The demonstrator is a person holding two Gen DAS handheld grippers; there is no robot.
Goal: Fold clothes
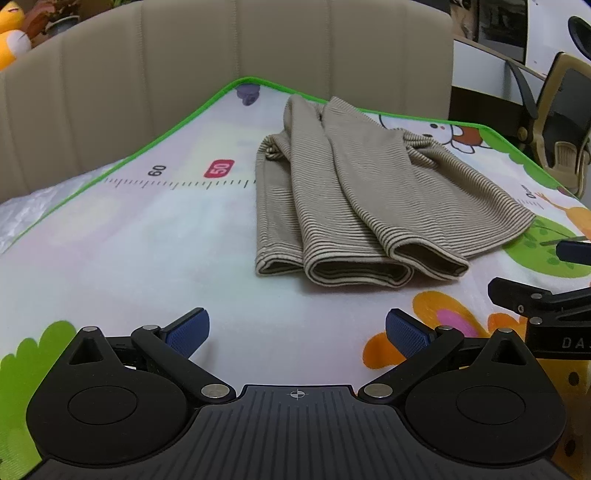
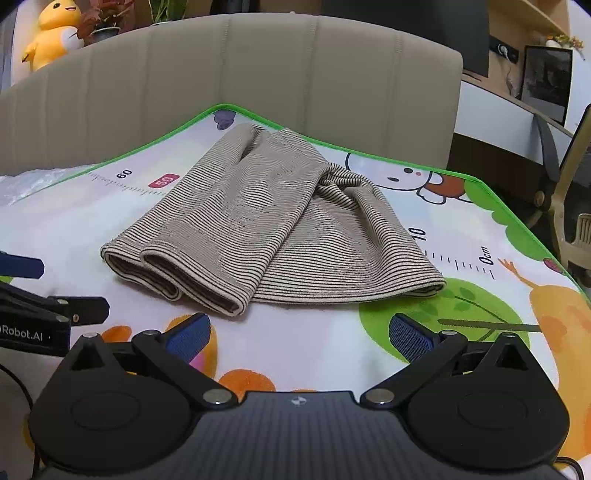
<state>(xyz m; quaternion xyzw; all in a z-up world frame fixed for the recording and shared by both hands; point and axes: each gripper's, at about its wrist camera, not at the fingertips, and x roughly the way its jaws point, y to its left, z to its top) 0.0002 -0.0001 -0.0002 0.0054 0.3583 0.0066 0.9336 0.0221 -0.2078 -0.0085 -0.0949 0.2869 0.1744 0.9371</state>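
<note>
A beige, finely striped garment [image 1: 343, 199] lies folded on a colourful cartoon play mat [image 1: 147, 240], its two sleeves laid side by side with the cuffs toward me. In the right wrist view the same garment [image 2: 258, 229] sits just beyond the fingers. My left gripper [image 1: 297, 334] hovers open short of the cuffs, nothing between its blue pads [image 1: 188, 332]. My right gripper [image 2: 299, 336] is open too, near the garment's hem and empty. Each gripper shows at the edge of the other's view: the right gripper [image 1: 546, 306] and the left gripper [image 2: 37, 317].
The green-edged play mat [image 2: 480, 184] ends at a beige padded headboard [image 1: 184, 66]. Crinkled clear plastic [image 1: 26, 210] lies off the mat's left edge. A yellow plush toy [image 2: 55, 33] and a potted plant [image 2: 105, 26] sit behind. A chair [image 1: 561, 122] and a desk [image 2: 524, 110] stand at the right.
</note>
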